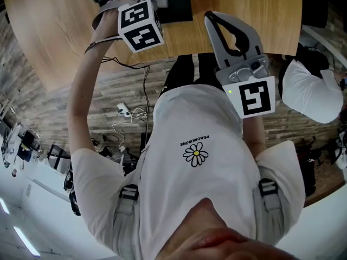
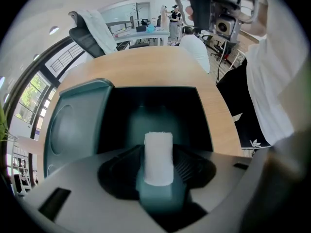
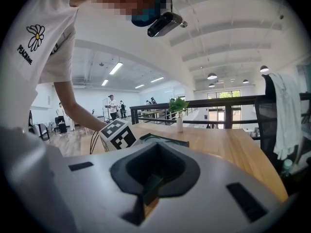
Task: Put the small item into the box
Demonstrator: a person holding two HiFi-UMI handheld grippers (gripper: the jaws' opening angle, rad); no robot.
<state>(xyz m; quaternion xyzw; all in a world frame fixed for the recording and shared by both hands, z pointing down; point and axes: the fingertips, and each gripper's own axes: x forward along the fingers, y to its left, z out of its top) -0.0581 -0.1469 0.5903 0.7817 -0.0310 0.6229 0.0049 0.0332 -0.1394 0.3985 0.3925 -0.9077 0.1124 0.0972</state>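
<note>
Though box (image 1: 172, 7) cut off, small item (image 1: 160, 2) blurred

Open office, wooden desk (image 1: 54, 26), swivel chair (image 2: 82, 35)

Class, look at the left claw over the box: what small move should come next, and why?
Probably lift the left claw straight up, clear of the box. Its jaws stand wide apart, with gaps on either side of the item, which sits over the box's dark inside. So the item looks released, and the claw seems to have nothing left to hold.
</note>
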